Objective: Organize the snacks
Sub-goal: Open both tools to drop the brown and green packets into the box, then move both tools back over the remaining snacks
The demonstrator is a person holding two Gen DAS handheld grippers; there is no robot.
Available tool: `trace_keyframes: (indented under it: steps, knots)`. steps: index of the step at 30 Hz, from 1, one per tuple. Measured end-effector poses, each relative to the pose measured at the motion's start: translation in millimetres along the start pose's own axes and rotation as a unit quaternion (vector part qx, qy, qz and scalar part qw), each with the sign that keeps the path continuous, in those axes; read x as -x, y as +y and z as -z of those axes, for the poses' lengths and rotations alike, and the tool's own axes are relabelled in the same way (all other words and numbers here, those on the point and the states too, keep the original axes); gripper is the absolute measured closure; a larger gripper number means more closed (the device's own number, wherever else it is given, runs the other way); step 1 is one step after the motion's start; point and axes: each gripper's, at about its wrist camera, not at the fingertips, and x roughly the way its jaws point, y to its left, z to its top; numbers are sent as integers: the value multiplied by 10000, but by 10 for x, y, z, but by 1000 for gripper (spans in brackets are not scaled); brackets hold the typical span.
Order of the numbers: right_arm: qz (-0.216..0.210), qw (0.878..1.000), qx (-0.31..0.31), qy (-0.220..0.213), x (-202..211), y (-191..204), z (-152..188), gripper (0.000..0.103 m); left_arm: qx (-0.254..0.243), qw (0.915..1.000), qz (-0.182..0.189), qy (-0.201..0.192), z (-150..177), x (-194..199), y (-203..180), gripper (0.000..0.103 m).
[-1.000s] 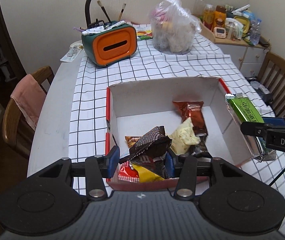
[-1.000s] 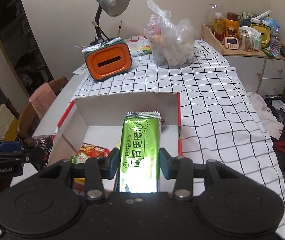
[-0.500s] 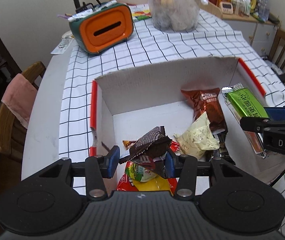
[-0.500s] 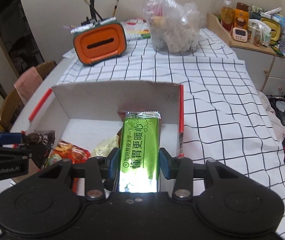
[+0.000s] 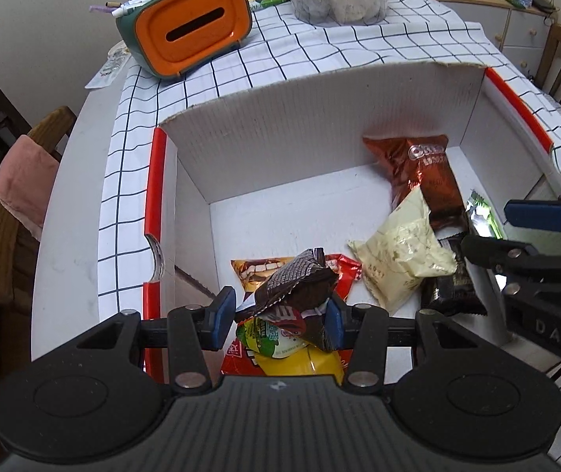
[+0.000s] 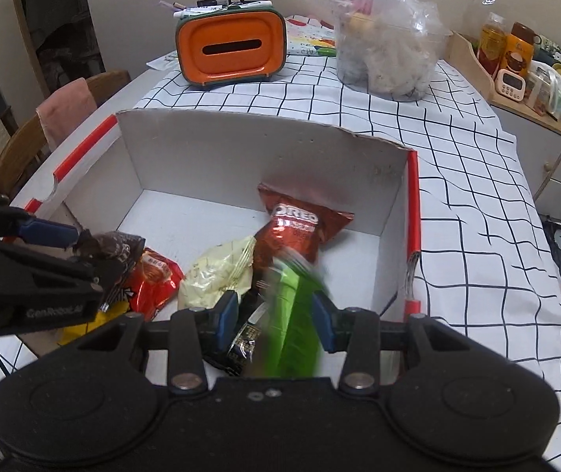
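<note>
Both grippers hang over the white cardboard box with red edges (image 5: 359,110), where the snacks are gathered. The left gripper (image 5: 276,312) pinches a crumpled dark brown wrapper (image 5: 296,283) above the near left corner. The right gripper (image 6: 274,314), jaws spread wide, has a blurred green foil packet (image 6: 294,314) loose between them over the near right, apparently dropping in.

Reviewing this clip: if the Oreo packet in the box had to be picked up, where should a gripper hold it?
Grip the Oreo packet at its far crimped end, coming from above. That end leans exposed on the box back wall; the cream packet overlaps its near end.
</note>
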Motion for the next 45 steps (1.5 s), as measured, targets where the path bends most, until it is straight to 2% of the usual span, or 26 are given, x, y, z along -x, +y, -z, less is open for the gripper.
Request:
trace_keyframes:
  steps: [5, 11, 18, 26, 29, 36, 37, 40, 45]
  knots:
    - [-65, 9999, -99, 22, 20, -33, -3, 61, 42, 10000, 14, -18, 23, 4, 30, 54]
    - [-205, 9991, -360, 66, 97, -100, 21, 61, 121, 9998, 117, -144, 41, 124, 72, 43]
    - [-487, 9966, -657, 36, 302, -149, 42, 59, 176, 9990, 286, -303, 99, 326, 129, 41]
    - [-558, 9964, -629, -141, 588, -47, 89, 45, 188, 9974, 485, -492, 226, 605, 187, 39]
    - [-602, 9959, -635, -210, 701, -9, 121, 44, 193, 9966, 533, -602, 297, 727, 208, 28]
    - [-694, 9952, -619, -312, 945, 99, 244, 43, 187, 9945, 660, -794, 470, 1005, 269, 24]
    - [-707, 9951, -610, -328, 983, 123, 263, 42, 188, 9942, 673, -820, 500, 1041, 278, 24]
    - [-722, 9948, -596, -397, 1097, 184, 336, 19, 176, 9933, 740, -869, 601, 1128, 299, 23]
    - [-794, 9939, -610, -468, 1260, 280, 488, 19, 157, 9923, 815, -924, 806, 1251, 324, 19]
